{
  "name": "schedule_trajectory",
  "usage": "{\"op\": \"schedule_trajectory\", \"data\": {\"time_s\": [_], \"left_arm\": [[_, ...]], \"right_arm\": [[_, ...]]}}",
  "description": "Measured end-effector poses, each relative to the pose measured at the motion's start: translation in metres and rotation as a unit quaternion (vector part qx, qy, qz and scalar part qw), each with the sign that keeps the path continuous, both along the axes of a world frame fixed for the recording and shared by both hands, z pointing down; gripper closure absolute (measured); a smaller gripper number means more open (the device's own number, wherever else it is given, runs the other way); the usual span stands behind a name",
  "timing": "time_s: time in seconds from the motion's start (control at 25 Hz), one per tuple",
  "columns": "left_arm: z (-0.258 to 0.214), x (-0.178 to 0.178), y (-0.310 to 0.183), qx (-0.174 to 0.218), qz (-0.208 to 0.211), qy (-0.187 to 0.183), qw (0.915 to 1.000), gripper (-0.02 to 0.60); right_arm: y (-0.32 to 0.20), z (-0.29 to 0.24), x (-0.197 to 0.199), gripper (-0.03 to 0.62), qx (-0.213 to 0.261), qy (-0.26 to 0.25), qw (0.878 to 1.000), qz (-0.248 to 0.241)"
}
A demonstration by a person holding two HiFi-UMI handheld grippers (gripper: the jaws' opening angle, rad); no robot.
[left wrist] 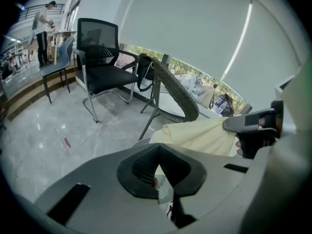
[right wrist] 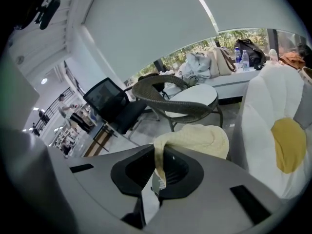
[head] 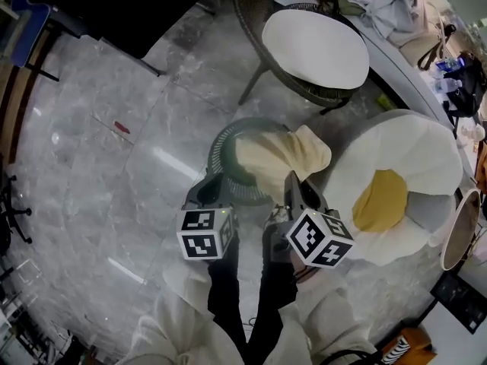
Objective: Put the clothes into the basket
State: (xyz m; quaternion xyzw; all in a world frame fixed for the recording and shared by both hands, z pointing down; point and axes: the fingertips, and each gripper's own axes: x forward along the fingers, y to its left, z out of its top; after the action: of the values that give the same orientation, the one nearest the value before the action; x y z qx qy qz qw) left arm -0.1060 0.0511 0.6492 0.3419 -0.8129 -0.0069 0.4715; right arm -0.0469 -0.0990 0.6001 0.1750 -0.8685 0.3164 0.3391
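The right gripper [head: 294, 182] pinches the yellow cloth [head: 283, 154] over the basket [head: 219, 141]; the left gripper [head: 207, 195] is narrow, empty; released off-centre, the cloth's right side could drape outside.

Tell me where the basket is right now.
Head view, centre: the green basket stands on the floor under the cream cloth, with the wicker chair beyond it and the white cushion to its right.
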Motion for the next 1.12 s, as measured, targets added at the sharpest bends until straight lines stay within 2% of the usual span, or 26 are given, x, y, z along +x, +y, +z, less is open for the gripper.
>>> {"op": "schedule_trajectory", "data": {"time_s": [0.28, 0.56, 0.72, 0.8, 0.84, 0.88, 1.12], "left_arm": [[0.036, -0.003, 0.025, -0.009, -0.024, 0.018, 0.9995, 0.584], [0.085, -0.003, 0.041, -0.019, -0.035, 0.039, 0.9985, 0.584], [0.1, 0.004, 0.05, -0.027, -0.034, 0.05, 0.9978, 0.584], [0.103, 0.005, 0.053, -0.029, -0.034, 0.054, 0.9975, 0.584], [0.103, 0.004, 0.053, -0.03, -0.035, 0.055, 0.9974, 0.584], [0.103, 0.003, 0.053, -0.03, -0.035, 0.055, 0.9974, 0.584], [0.094, -0.007, 0.047, -0.024, -0.037, 0.049, 0.9978, 0.584]], "right_arm": [[0.034, 0.052, -0.009, 0.556, -0.018, 0.031, 0.998, -0.045], [0.056, 0.112, -0.014, 0.556, -0.044, 0.057, 0.996, -0.06], [0.065, 0.137, -0.008, 0.554, -0.046, 0.088, 0.993, -0.063], [0.067, 0.145, -0.004, 0.542, -0.05, 0.102, 0.992, -0.059], [0.067, 0.146, -0.004, 0.505, -0.052, 0.105, 0.992, -0.056], [0.066, 0.146, -0.004, 0.496, -0.052, 0.106, 0.992, -0.053], [0.06, 0.137, -0.01, 0.494, -0.042, 0.104, 0.993, -0.042]]}}
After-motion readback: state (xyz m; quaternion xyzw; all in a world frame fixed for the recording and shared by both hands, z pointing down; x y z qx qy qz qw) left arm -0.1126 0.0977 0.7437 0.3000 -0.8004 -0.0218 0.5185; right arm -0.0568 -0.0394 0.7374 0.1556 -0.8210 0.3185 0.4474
